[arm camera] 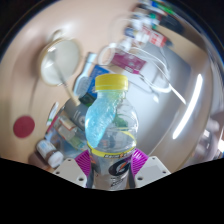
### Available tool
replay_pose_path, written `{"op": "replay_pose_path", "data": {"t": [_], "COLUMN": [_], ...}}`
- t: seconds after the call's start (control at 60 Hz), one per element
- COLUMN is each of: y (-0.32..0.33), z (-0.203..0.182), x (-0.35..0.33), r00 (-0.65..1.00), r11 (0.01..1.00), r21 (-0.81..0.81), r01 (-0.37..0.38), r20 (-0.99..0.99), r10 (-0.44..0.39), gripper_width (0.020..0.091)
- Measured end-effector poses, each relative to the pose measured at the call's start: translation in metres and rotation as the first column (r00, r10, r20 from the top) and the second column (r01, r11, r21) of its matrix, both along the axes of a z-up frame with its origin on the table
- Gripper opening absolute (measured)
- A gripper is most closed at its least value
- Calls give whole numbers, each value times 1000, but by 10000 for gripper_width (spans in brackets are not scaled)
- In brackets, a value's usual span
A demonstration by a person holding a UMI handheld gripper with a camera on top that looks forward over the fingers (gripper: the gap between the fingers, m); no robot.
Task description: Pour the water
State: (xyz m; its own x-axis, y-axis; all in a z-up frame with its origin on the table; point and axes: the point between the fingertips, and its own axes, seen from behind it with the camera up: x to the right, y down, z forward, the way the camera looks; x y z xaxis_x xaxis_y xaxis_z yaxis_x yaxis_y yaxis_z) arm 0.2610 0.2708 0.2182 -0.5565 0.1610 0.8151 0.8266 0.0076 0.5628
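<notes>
- Bottle with yellow cap, clear plastic, sits bottom center of the frame, tilted left.
- Tongs clamped on it, magenta pads squeezing both sides.
- Counter behind, pretty cluttered.

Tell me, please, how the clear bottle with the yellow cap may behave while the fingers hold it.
The bottle looks thin and clear, so it may dent under the fingers. Its smooth label could slip. It appears partly filled, so probably light, with shifting water.

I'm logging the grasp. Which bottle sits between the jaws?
The yellow-capped bottle with the Gatorade-style label, gripped in the gripper; the other bottles lie beyond it.
</notes>
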Motion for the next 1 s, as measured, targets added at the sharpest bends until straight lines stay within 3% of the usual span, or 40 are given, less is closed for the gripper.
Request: {"op": "replay_pose_path", "data": {"t": [0.1,0.15,0.217,0.317,0.417,0.567,0.583,0.65,0.783,1.0], "y": [-6,-4,-9,-23,-36,-31,-47,-38,-46,-47], "z": [25,36,35,-3,-53,-92,-117,-114,-152,-149], "x": [13,16,43,53,72,101,103,103,92,88], "r00": [850,670,349,-189,-418,-490,-524,-514,-544,-521], "r11": [995,993,979,967,970,959,964,962,960,975], "r21": [25,-7,-55,-213,-223,-266,-241,-263,-280,-223], "r01": [94,114,196,137,102,101,109,79,18,-23], "r20": [-523,-737,-929,-964,-894,-852,-838,-837,-808,-829], "r10": [-67,-82,-122,-186,-161,-184,-151,-187,-226,-202], "gripper_width": [486,488,489,496,504,517,517,524,529,540]}}
